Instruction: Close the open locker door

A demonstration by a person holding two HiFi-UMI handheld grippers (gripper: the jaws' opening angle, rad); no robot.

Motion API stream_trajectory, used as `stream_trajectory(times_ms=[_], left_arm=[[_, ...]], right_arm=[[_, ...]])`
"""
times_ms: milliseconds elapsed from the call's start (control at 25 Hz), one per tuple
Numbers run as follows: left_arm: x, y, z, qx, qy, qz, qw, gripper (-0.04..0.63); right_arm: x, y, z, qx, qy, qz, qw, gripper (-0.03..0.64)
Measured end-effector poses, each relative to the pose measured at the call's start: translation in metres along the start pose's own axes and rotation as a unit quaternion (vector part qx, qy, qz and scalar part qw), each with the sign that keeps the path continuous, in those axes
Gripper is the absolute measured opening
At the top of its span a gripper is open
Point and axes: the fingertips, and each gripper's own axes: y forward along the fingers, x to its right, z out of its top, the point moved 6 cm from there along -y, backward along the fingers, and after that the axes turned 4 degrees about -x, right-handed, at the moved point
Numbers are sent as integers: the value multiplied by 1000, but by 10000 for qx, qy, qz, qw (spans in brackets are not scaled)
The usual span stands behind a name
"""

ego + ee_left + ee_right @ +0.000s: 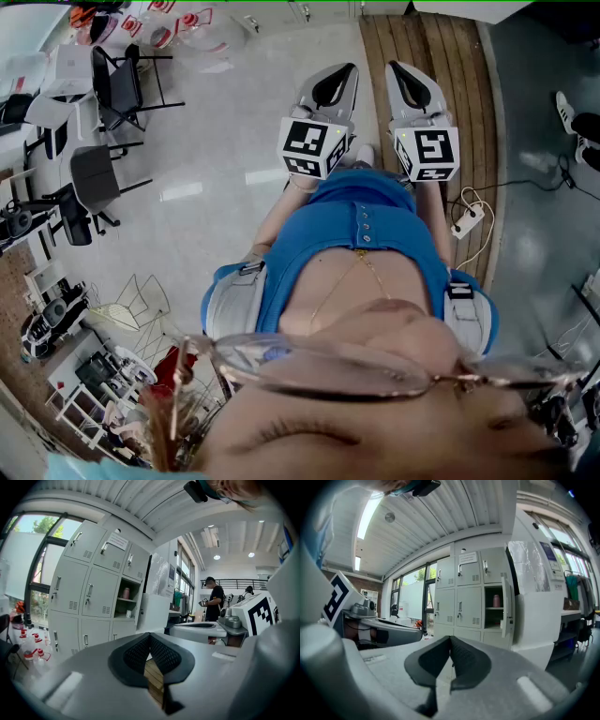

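Observation:
The bank of grey lockers [464, 597] stands ahead, some way off. One compartment [493, 613] is open, with a pink bottle [496, 601] on its shelf. Its door [505, 607] swings out to the right. The left gripper view shows the same lockers [89, 592], the open compartment [127, 603] and the bottle [125, 593]. My left gripper [150, 637] and right gripper [451, 640] are both shut and empty, far from the door. In the head view they are held side by side before the body, left gripper [330, 89] and right gripper [411, 89].
A tall white cabinet [536, 588] wrapped in plastic stands right beside the open door. Black chairs [108, 89] stand at the left, and a power strip [466, 220] with its cable lies on the floor at the right. A person in black [215, 599] stands far back.

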Motion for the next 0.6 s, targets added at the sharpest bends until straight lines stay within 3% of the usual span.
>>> stream_trajectory(times_ms=[600], left_arm=[[8,21,-5,67,-87,-26,9999,-2]], right_arm=[[32,1,-8,67,205,-5,9998,2]])
